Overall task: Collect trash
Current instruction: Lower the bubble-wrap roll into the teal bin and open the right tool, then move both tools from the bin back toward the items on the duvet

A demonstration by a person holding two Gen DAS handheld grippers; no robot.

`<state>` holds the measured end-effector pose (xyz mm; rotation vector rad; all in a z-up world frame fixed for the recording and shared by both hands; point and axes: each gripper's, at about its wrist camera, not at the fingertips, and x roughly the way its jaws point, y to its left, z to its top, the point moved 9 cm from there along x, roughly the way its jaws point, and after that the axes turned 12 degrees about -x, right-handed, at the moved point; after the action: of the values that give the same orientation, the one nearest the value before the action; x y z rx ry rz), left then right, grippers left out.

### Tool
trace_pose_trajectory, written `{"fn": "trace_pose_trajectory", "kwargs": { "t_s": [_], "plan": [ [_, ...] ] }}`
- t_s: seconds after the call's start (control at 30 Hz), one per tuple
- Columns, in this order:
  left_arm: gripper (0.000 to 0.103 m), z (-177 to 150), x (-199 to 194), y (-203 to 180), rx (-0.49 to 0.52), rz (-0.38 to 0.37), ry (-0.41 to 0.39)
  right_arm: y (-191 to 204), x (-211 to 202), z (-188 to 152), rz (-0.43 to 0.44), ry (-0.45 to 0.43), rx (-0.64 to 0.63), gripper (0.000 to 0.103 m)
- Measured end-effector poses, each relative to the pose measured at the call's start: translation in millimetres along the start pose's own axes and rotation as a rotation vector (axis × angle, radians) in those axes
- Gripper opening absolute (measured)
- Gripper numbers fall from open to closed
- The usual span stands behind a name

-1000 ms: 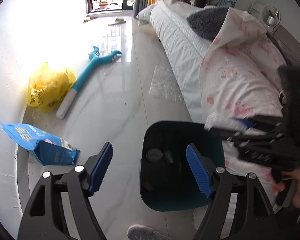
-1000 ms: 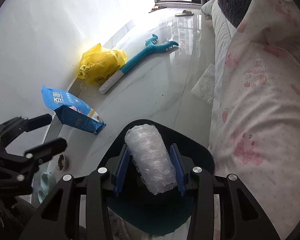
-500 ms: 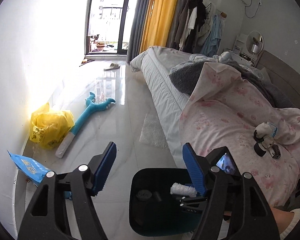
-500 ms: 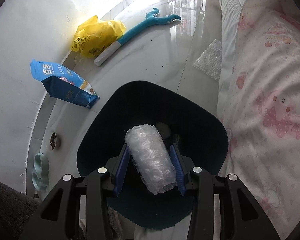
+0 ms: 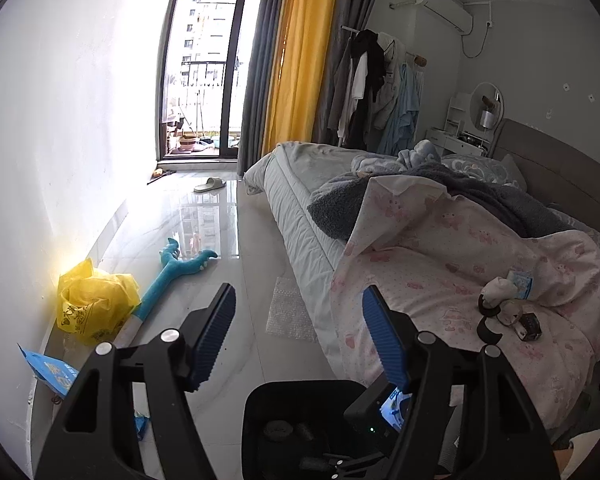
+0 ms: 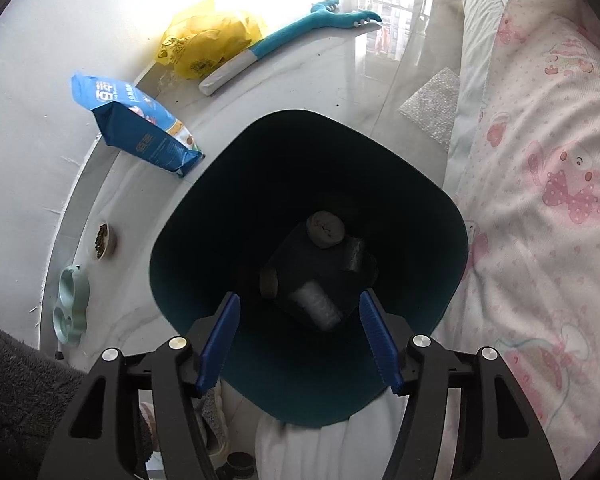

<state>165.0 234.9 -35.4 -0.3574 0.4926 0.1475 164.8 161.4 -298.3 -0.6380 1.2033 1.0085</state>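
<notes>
A dark teal trash bin (image 6: pixel 204 216) stands on the floor beside the bed. My right gripper (image 6: pixel 298 340) is open and empty right above its mouth. A roll of bubble wrap (image 6: pixel 316 306) lies at the bin's bottom with a few dark pieces of trash (image 6: pixel 325 230). My left gripper (image 5: pixel 298 334) is open and empty, held higher, with the bin (image 5: pixel 260 408) below it. A flat bubble wrap sheet (image 5: pixel 288 314) lies on the floor by the bed; it also shows in the right wrist view (image 6: pixel 432 102). Small items (image 5: pixel 506 304) lie on the pink quilt.
A yellow plastic bag (image 6: pixel 204 40), a blue snack bag (image 6: pixel 140 124) and a teal toy claw stick (image 6: pixel 292 36) lie along the white wall. Pet bowls (image 6: pixel 72 300) sit near the wall. The bed with pink quilt (image 6: pixel 540 200) fills the right side.
My right gripper opened and the bubble wrap roll dropped into the bin. My left gripper tilted up, so its view shows more of the room and bed.
</notes>
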Motion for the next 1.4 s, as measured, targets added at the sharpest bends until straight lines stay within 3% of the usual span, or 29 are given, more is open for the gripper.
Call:
{"fn": "trace_pose_trajectory", "kwargs": {
  "t_s": [0.57,1.13,1.4],
  "plan": [
    [0.071,18.1,-3.9,-52.3,0.03,-0.044,-0.07,-3.9,-87.6,-6.7,0.07,-0.226,-0.003,0.065],
    [0.087,5.1,22.0,-108.5,0.072,-0.115,-0.056,-83.2,-177.9,-46.8,-0.112,-0.434,0.054,0.069],
    [0.088,-11.5,36.6,-141.0,0.131,-0.151,-0.025,-126.5,-213.0,-71.8,-0.182,-0.504,0.108,0.07]
  ]
}}
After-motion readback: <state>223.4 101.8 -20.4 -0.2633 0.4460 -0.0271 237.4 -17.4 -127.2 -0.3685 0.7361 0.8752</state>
